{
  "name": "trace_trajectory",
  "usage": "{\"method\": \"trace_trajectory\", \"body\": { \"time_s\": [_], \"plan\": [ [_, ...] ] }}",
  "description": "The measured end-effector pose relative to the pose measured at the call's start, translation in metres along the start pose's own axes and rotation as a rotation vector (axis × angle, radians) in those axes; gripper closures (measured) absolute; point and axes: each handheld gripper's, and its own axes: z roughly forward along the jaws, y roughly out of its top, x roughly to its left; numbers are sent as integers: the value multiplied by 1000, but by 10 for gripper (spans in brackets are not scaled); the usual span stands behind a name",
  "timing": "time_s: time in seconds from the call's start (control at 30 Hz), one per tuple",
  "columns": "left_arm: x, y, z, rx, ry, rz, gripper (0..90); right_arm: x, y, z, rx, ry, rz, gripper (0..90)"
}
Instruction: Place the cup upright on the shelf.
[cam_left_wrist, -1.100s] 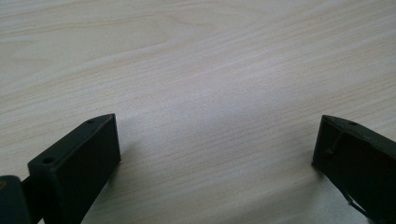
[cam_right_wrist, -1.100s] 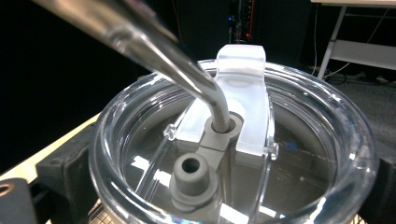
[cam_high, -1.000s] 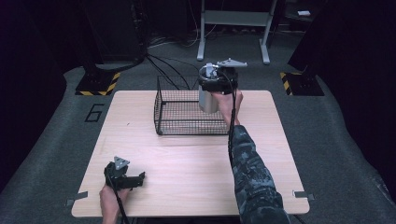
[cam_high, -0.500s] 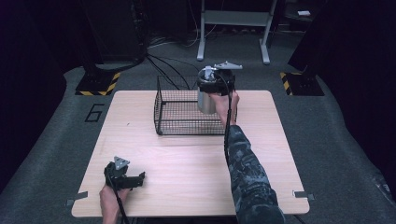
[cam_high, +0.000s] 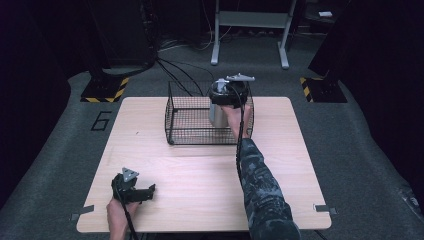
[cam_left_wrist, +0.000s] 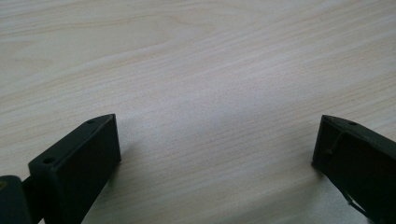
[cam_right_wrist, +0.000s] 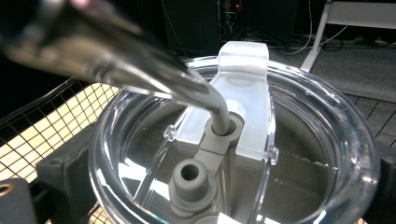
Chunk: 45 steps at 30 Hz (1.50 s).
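A steel tumbler (cam_high: 218, 114) with a clear lid (cam_right_wrist: 261, 140) and a bent metal straw (cam_right_wrist: 140, 60) hangs inside the right part of a black wire basket (cam_high: 192, 122). My right gripper (cam_high: 228, 93) is shut on the tumbler just under the lid's rim, one black jaw on each side of it. I cannot tell whether the tumbler touches the basket floor. My left gripper (cam_high: 146, 192) lies on the wooden table (cam_high: 200, 175) near the front left corner. In the left gripper view its jaws stand wide open over bare wood with nothing between them.
The basket stands at the back middle of the table, its wire walls (cam_right_wrist: 51, 116) close around the tumbler. Cables run from behind it across the grey floor (cam_high: 350, 130). A metal stand (cam_high: 250, 30) and dark equipment are beyond the table.
My right gripper has lowered the tumbler down and slightly left, from above the basket's right rim into the basket. The left gripper has not moved.
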Motion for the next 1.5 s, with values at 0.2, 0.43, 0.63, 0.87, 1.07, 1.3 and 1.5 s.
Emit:
{"method": "trace_trajectory", "body": {
  "time_s": [0.2, 0.43, 0.63, 0.87, 1.07, 1.3, 1.5],
  "plan": [
    [1, 0, 0, 2, 3, 8, 5, 1, -9, 6, 20, 2, -2, 27],
    [1, 0, 0, 2, 2, 9, 5, 4, -17, 12, 44, 6, 5, 27],
    [1, 0, 0, -2, 4, 11, 5, 6, -22, 17, 59, -1, 14, 27],
    [1, 0, 0, -1, 3, 11, 5, 5, -26, 20, 76, -6, 5, 27],
    [1, 0, 0, -1, 4, 11, 5, 5, -28, 23, 89, -10, -8, 27],
    [1, 0, 0, -1, 3, 11, 5, 5, -30, 25, 94, -16, -15, 27],
    [1, 0, 0, -2, 4, 10, 5, 6, -32, 23, 98, -14, -8, 25]
  ]
}}
